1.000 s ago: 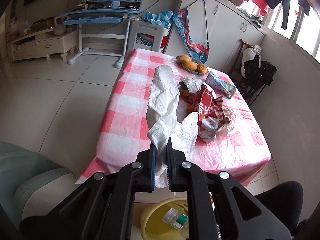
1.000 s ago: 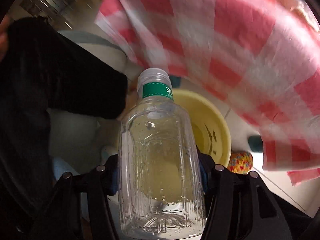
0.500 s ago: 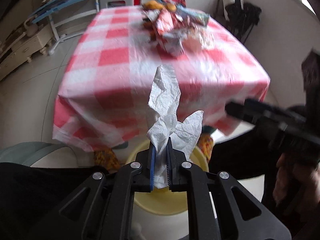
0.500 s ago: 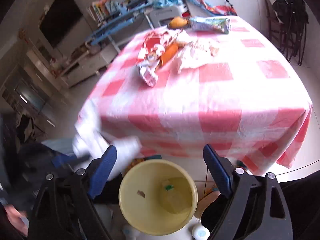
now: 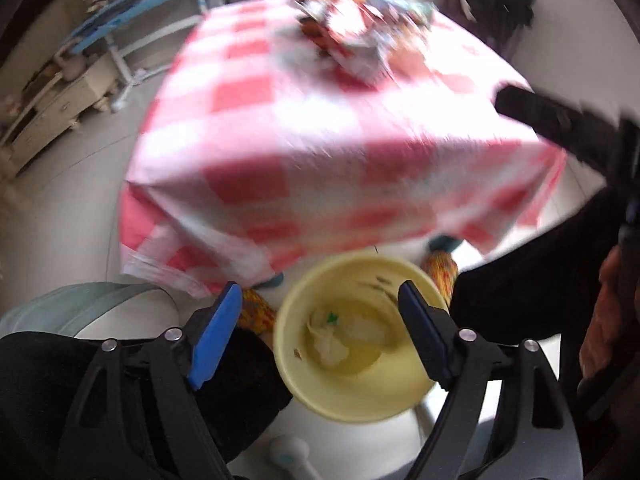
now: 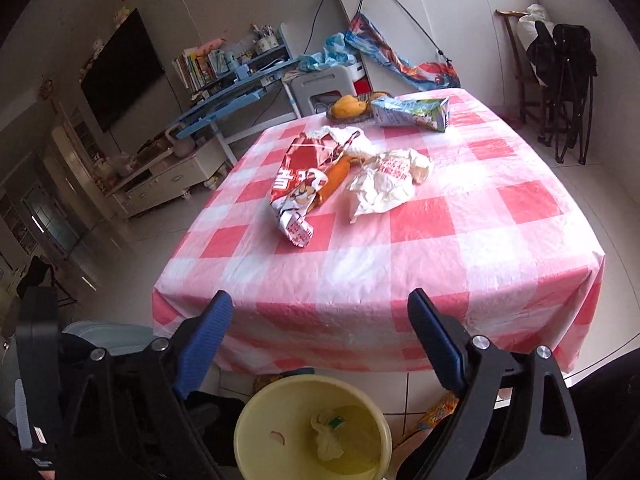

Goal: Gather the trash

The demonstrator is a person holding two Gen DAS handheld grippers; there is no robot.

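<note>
A yellow bucket [image 5: 356, 400] stands on the floor in front of the table; it also shows in the right wrist view [image 6: 256, 440]. In it lie a crumpled white bag [image 5: 330, 344] and a clear bottle [image 6: 352, 448]. My left gripper [image 5: 320, 304] is open and empty above the bucket. My right gripper [image 6: 320, 312] is open and empty, facing the table with the bucket below it. On the red-checked table [image 6: 440, 264] lie a red snack wrapper [image 6: 300, 184], a crumpled white paper wrapper [image 6: 388, 184] and a blue carton [image 6: 412, 112].
A plate of yellow fruit [image 6: 348, 106] sits at the table's far edge. A grey stool [image 5: 80, 304] stands left of the bucket. A blue desk [image 6: 236, 96], a TV cabinet [image 6: 160, 180] and a black folded chair [image 6: 568, 80] stand around the table.
My left gripper opened and let the white bag fall into the bucket. My right gripper dropped the bottle into the bucket earlier, stayed open and lifted toward the table.
</note>
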